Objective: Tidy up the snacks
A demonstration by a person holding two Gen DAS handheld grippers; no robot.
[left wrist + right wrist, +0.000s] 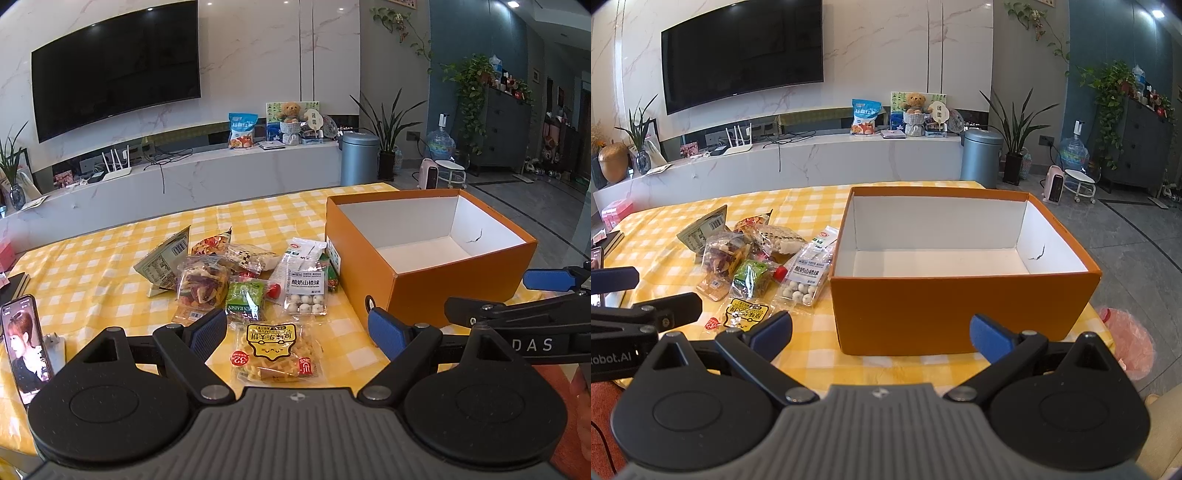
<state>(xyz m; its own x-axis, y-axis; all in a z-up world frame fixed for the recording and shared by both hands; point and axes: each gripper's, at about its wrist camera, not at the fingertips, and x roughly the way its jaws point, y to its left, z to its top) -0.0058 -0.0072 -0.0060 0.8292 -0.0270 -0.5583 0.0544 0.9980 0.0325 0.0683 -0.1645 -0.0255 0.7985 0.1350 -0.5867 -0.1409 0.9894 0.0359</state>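
Several snack packets lie in a pile (236, 273) on the yellow checked tablecloth (92, 266), left of an empty open orange box (458, 291). A yellow noodle-snack packet (277, 354) lies nearest, between the fingers of my open, empty left gripper (299, 332). Beyond it lie a green raisin packet (245, 301) and a clear packet of white balls (304, 291). My right gripper (882, 332) is open and empty, facing the orange box (960, 306). The pile (757, 258) is to its left.
A phone (24, 347) showing a video stands at the table's left edge, beside a dark notebook (13, 284). A pink bin bag (1126, 343) is on the floor right of the table. A TV wall and a low cabinet stand beyond.
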